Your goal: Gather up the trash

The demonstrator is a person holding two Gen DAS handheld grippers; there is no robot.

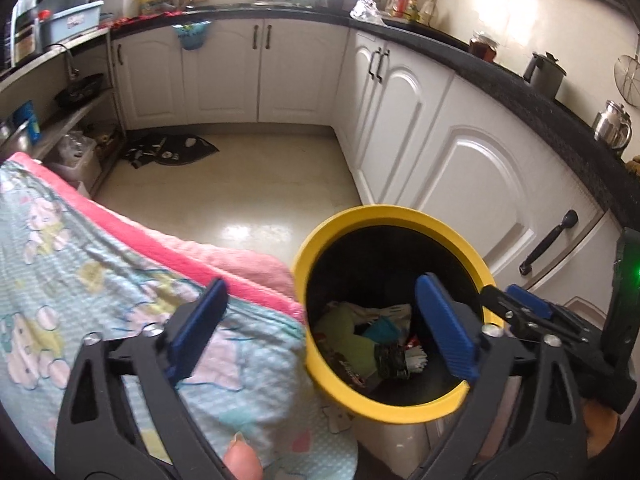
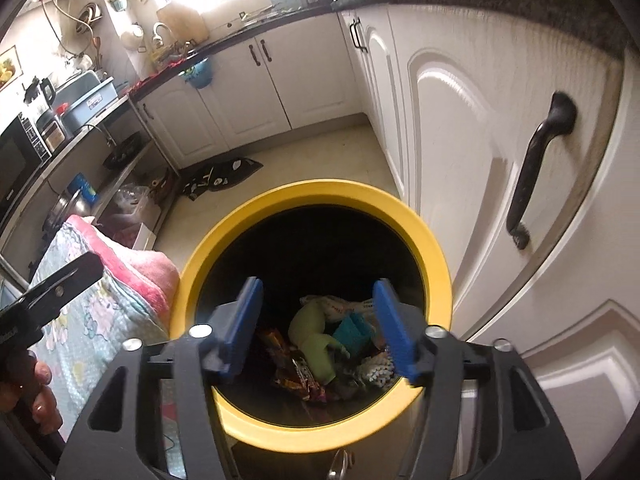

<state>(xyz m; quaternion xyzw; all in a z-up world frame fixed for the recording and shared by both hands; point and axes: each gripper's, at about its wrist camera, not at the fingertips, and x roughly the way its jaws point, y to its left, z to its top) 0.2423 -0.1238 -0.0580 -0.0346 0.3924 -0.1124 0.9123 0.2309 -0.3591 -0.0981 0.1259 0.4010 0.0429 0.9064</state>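
Sitting low in the middle of both views, the bin (image 2: 316,428) has a yellow rim and a dark inside, and it stands on the floor (image 1: 240,200) just beside white cabinets (image 1: 472,176) on the right. At its bottom lies the trash (image 2: 316,344): a green piece, a teal piece, dark wrappers and some white bits.

The right claw (image 2: 318,330) hangs over the bin's mouth, released, with nothing between its blue pads (image 2: 244,328). The left claw (image 1: 320,336) is spread wide and grasps nothing; in the left wrist view its right pad is over the bin and its left pad is over a patterned cloth (image 1: 100,280) with a pink edge, which fills the lower left. A fingertip (image 1: 240,458) shows at the bottom edge of that view.
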